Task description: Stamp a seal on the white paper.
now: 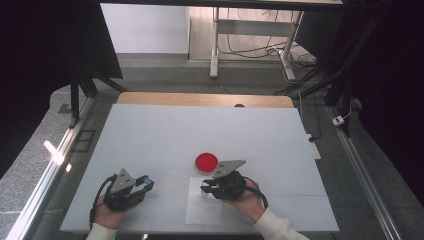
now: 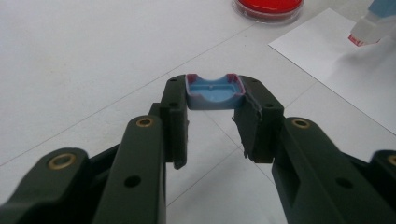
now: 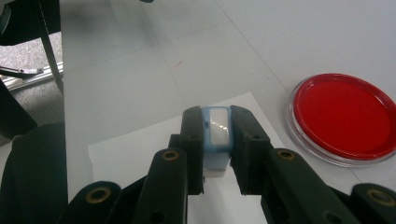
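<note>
- My left claw [image 2: 212, 109] is clamped on a small blue cap [image 2: 215, 92], pinched at its two side walls just above the bench [image 1: 150, 135]. It looks light, hard plastic and slick, so I judge a grip low on the walls is safest.
- My right claw [image 3: 217, 140] is closed on a little blue-and-clear bottle [image 3: 217, 135] over the white paper [image 1: 200, 212], gripped across its flat sides; it probably squeezes easily.
- Beyond it sits the round red dish [image 3: 344, 116], apart from the paper.
</note>
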